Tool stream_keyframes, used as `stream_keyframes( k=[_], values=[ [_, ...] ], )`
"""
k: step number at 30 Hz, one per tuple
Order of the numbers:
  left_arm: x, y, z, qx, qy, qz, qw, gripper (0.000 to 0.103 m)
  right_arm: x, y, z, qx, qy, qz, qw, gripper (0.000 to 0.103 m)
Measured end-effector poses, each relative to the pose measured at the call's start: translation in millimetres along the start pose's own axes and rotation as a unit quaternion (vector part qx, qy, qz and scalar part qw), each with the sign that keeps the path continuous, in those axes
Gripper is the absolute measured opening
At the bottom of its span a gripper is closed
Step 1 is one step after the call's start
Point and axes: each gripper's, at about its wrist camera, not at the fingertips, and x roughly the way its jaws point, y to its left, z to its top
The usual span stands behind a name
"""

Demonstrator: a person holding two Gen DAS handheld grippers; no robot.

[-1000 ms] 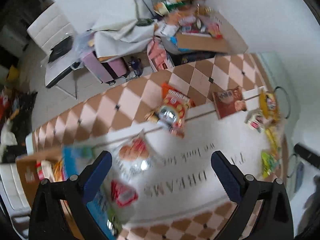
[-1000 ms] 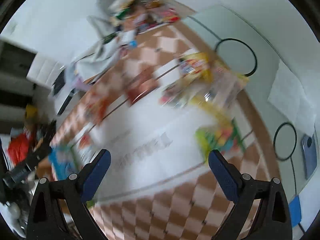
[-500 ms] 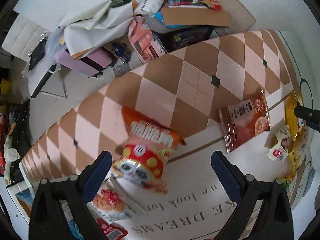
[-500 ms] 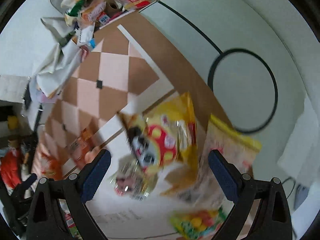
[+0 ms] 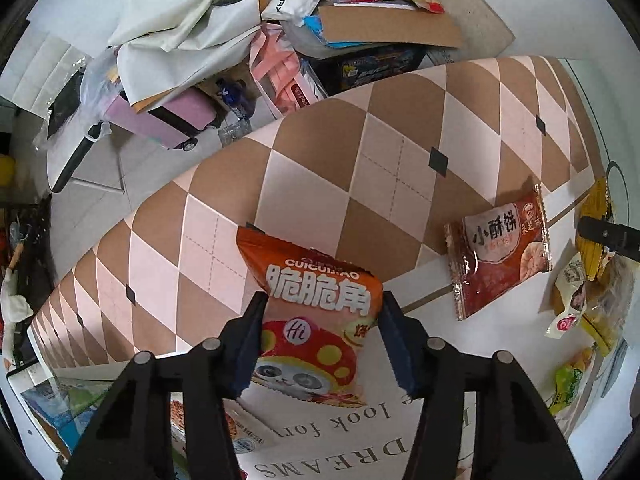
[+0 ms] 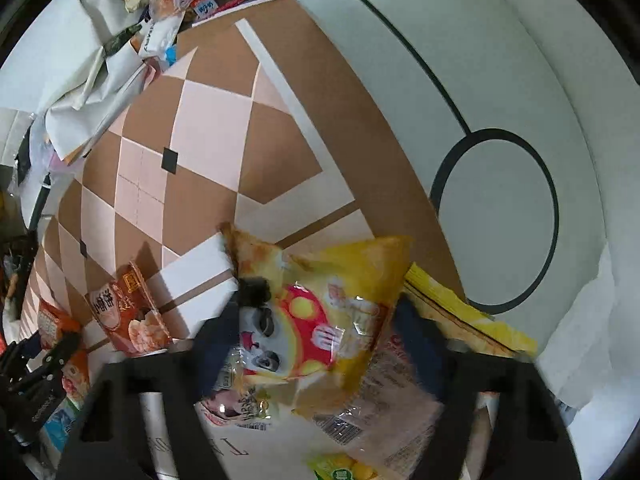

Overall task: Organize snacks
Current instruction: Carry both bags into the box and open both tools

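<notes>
My left gripper (image 5: 320, 340) is shut on an orange snack bag with a panda print (image 5: 320, 312), its blue pads pressing both sides as it lies on the checkered tablecloth (image 5: 360, 152). My right gripper (image 6: 316, 344) is shut on a yellow panda snack bag (image 6: 324, 312), which lies over a clear-wrapped packet (image 6: 384, 396). A dark red biscuit bag (image 5: 500, 256) lies to the right of the orange bag and also shows in the right wrist view (image 6: 128, 316). The right gripper's tip (image 5: 608, 236) shows at the left view's right edge.
Small snack packets (image 5: 572, 300) and a green one (image 5: 568, 384) lie at the table's right. A box corner (image 5: 52, 396) sits at lower left. Beyond the far table edge are a cluttered cardboard box (image 5: 384, 28), a pink suitcase (image 5: 172, 116) and a white chair (image 5: 52, 80). A stovetop ring (image 6: 496, 220) lies right.
Both grippers have moved down onto the table and closed: the left onto the orange panda bag, the right onto the yellow panda bag. Before, both were open and higher up.
</notes>
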Motion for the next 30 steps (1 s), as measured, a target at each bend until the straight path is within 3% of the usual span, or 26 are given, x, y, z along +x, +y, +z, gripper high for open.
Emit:
stream_keyframes(
  k=[3,7,16,25,30],
  values=[
    [-4.1,1.6,-3.3,-0.004,-0.006,-0.005,1.0000,0.051,-7.4,4.8,-5.9,-0.006,-0.013,0.007,1.000,0.060],
    [-18.8,5.6,-11.3,-0.016,-0.020,-0.021,0.9994,0.051,-29.2,12.6,-18.2,-0.011,-0.035,0.034,0.999,0.058],
    [-86.5,28.8,-48.2,-0.051,-0.067,-0.092,0.9922,0.050,-91.2,51.8,-64.6,-0.027,-0.072,0.105,0.991,0.058],
    [-166.4,104.7,-141.0,-0.088,-0.127,-0.129,0.9795,0.050,-160.3,128.1,-170.8,-0.098,-0.093,0.152,0.979,0.058],
    [-187.4,169.5,-209.5,-0.118,-0.137,-0.125,0.9755,0.050,-178.7,202.1,-249.4,-0.153,-0.085,0.179,0.968,0.058]
  ],
)
